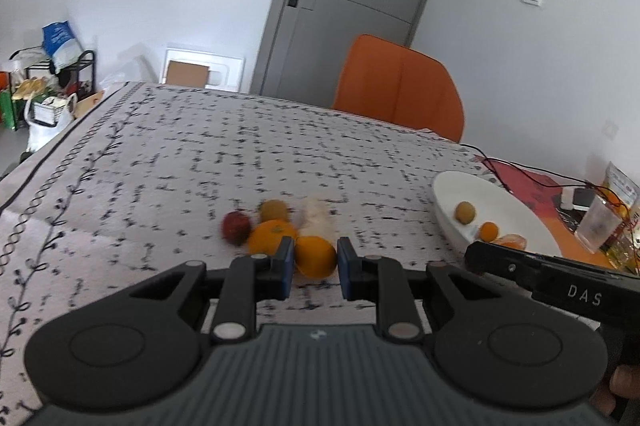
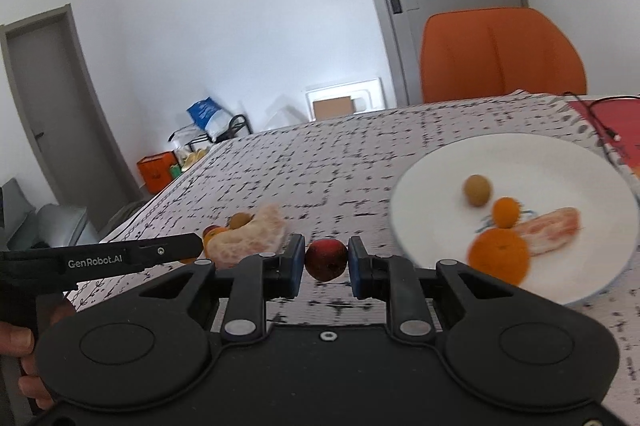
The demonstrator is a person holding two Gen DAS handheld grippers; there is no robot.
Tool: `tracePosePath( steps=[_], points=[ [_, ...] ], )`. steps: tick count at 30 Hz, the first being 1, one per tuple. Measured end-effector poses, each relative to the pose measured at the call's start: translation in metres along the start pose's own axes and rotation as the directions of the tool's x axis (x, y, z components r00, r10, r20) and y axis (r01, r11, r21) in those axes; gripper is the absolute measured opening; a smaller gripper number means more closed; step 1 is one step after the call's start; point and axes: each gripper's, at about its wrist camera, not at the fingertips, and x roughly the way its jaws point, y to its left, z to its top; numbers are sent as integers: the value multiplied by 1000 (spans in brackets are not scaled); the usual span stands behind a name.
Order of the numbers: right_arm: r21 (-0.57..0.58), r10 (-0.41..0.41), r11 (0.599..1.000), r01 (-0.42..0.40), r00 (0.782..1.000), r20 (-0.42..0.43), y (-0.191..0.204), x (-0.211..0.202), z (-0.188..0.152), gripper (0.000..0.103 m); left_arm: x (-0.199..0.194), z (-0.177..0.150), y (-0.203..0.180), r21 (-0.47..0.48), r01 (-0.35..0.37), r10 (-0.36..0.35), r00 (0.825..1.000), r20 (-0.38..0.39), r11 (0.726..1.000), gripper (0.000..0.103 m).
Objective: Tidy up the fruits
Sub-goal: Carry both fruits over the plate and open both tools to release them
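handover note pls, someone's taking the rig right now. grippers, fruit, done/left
Left gripper: closed around an orange, low over the table; whether it is lifted is unclear.
Right gripper: a red fruit sits between its fingers.
Done: white plate holds a brown fruit, two oranges and a peeled segment.
Left: plate both gripped fruits, then the pile: another orange, a brown fruit, a peeled piece.
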Motion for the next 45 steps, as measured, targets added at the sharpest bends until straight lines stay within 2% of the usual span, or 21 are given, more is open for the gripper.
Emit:
tracePosePath(
  steps=[13,32,36,45],
  points=[
    [54,-55,997,52,997,53,-35,-27,-1,21,11,9,-45,61,65,-66,998,11,996,21],
    [142,-154,980,142,985,78,-84,-49,-7,22,32,6,-84,119,123,-121,992,-20,985,21],
    [163,-194,970,179,977,85,-93,-53,-10,29,37,6,-93,135,134,-132,991,-27,982,21],
    [185,-189,968,170,978,88,-102,-61,-17,31,49,7,-115,171,152,-147,988,-42,973,21]
  ],
)
